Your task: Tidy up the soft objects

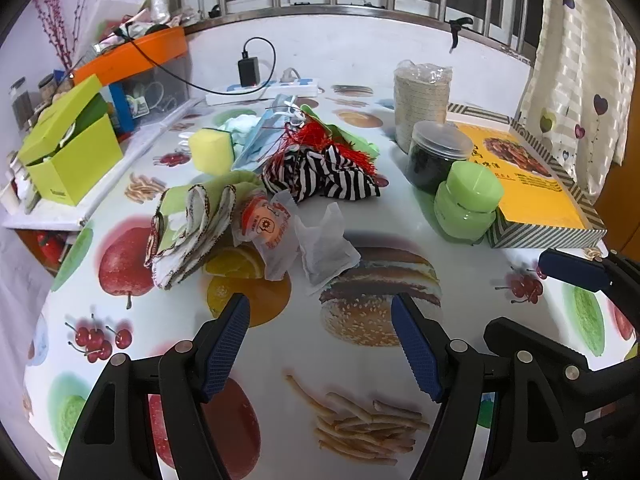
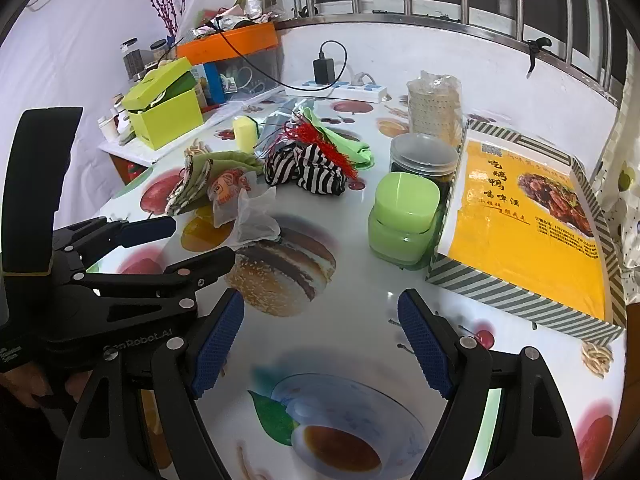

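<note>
A heap of soft things lies mid-table: a black-and-white striped cloth (image 1: 324,174) (image 2: 308,170) with red tassels (image 1: 320,140), a yellow-green sponge (image 1: 211,150) (image 2: 245,133), a green-trimmed cloth pad (image 1: 188,224) (image 2: 196,184), an orange-printed packet (image 1: 264,224), a white tissue bag (image 1: 326,248) (image 2: 256,220) and a blue face mask (image 1: 264,128). My left gripper (image 1: 320,344) is open and empty, hovering short of the heap. My right gripper (image 2: 320,344) is open and empty to its right, above the table. The left gripper also shows in the right wrist view (image 2: 188,240).
A lime-green box (image 1: 72,160) (image 2: 164,108) stands open at the left on a white shelf. A green jar (image 1: 466,200) (image 2: 402,216), a dark lidded jar (image 1: 436,154), stacked cups (image 1: 420,100) and a yellow flat box (image 1: 532,184) (image 2: 528,232) stand at the right. A power strip (image 1: 264,90) lies at the back.
</note>
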A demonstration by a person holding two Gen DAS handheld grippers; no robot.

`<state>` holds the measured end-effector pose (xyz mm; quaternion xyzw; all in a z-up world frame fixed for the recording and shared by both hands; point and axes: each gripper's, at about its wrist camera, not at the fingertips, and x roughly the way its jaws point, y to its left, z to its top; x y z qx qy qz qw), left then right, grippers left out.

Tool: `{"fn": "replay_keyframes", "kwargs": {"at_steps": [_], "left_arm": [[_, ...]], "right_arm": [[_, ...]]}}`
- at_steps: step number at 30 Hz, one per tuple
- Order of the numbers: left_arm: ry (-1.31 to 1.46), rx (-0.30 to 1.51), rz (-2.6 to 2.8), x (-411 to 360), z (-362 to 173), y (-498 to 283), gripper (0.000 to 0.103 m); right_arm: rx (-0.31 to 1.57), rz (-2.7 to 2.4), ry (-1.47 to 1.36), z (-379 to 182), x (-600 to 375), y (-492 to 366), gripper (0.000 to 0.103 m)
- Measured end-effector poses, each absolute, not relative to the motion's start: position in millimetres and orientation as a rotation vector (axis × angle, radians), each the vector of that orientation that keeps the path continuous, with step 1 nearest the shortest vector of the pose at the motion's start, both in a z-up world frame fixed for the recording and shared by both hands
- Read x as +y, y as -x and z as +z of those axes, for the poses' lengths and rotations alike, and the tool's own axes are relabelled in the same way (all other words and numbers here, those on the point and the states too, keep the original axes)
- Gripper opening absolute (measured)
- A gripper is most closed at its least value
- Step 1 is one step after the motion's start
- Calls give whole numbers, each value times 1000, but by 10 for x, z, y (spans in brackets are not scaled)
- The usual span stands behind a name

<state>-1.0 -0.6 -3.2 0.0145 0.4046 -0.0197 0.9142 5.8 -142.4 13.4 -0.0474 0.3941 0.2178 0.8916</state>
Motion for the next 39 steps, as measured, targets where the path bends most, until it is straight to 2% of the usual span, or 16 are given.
{"fn": "replay_keyframes", "kwargs": {"at_steps": [39], "left_arm": [[-10, 847, -65, 45, -35, -7, 74]], "right_arm": [[818, 455, 108, 143, -1361, -102, 80]]}}
